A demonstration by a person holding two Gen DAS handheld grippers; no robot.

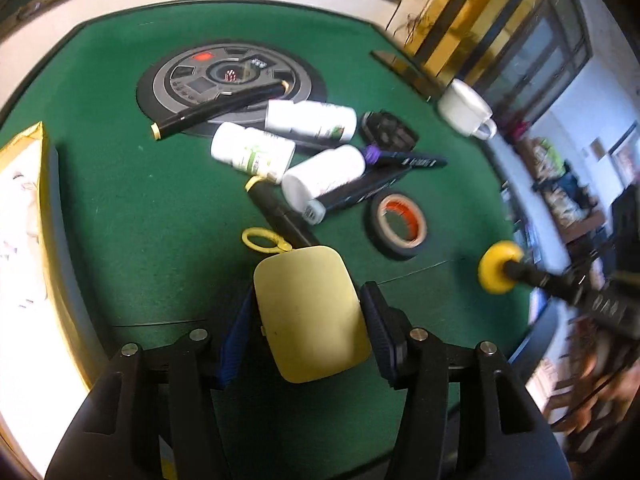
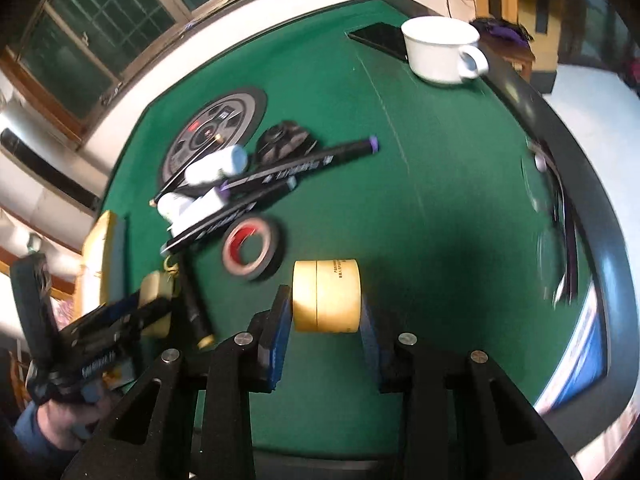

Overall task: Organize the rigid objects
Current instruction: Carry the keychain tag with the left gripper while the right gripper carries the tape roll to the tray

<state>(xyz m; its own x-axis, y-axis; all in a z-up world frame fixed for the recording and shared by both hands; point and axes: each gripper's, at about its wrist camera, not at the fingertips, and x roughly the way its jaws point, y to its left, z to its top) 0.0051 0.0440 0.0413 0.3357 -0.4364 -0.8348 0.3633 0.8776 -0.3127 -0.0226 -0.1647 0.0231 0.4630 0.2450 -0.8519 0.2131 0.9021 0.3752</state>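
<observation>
Yellow tape roll (image 2: 326, 296) between jaws

table (image 2: 440, 200): green felt top w/ dark padded rim, filling most of both views
hub (image 1: 224, 80): round grey control panel sitting in table centre, far left
window (image 2: 80, 32): showing beyond far edge, upper left
shelves (image 1: 560, 200): standing right of table, blurred

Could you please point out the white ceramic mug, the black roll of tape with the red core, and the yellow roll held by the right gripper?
White ceramic mug (image 2: 434, 54): right wrist view, outer wall.
Black tape roll with red core (image 1: 399, 226): left wrist view, inner ring.
Yellow roll (image 2: 326, 295): right wrist view, curved side.
</observation>
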